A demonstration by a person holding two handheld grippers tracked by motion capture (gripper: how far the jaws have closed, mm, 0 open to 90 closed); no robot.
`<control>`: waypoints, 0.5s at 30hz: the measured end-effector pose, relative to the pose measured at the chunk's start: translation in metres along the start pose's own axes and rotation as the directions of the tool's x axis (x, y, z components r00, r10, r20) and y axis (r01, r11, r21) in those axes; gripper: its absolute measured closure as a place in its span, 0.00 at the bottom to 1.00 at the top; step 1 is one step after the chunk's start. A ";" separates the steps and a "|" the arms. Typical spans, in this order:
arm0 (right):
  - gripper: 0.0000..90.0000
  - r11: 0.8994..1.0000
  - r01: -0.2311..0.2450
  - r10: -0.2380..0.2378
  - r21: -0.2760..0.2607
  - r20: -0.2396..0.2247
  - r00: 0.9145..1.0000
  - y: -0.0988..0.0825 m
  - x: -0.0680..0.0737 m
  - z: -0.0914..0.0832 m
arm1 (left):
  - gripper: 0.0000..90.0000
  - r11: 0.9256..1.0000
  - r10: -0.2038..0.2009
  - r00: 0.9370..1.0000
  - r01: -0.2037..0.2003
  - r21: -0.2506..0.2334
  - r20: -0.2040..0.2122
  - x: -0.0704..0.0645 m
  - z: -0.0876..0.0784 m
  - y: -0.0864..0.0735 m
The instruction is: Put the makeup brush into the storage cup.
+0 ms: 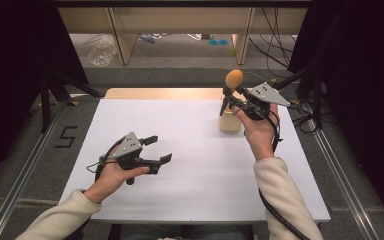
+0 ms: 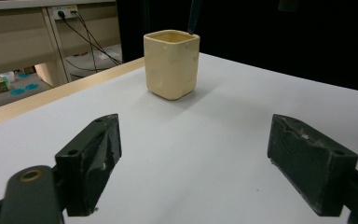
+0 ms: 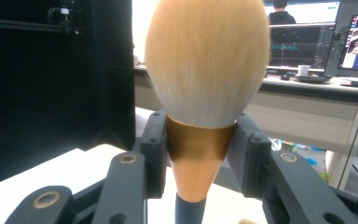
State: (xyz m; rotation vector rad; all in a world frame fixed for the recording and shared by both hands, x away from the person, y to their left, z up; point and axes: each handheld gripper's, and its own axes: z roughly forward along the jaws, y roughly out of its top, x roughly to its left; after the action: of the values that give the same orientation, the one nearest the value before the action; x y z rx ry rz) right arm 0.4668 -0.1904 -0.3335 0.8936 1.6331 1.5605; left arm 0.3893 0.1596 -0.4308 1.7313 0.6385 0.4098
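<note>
High view: fixed above the near edge, facing forward and down over the whole white rectangular table (image 1: 190,165), floor and pale wooden shelving beyond.

Left gripper view: mounted low, close to the tabletop, looking along two wide-apart black jaws across the table toward the cream square ceramic cup (image 2: 171,64), near mid-distance; same cup seen at the table's far right from above.

Right gripper view: raised above that cup, facing level toward desks and monitors, very near the fluffy orange-bristled brush with copper ferrule (image 3: 205,88); same brush seen small from above.
</note>
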 end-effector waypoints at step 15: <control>0.70 1.000 0.007 -0.007 0.002 0.022 1.000 0.001 -0.003 0.006 | 0.20 1.000 -0.005 1.000 0.005 -0.008 0.006 0.000 0.001 -0.001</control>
State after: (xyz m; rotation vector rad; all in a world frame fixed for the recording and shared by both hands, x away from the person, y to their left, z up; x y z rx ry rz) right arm 0.4732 -0.1899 -0.3326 0.9019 1.6206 1.5398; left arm 0.3900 0.1593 -0.4316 1.7224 0.6356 0.4033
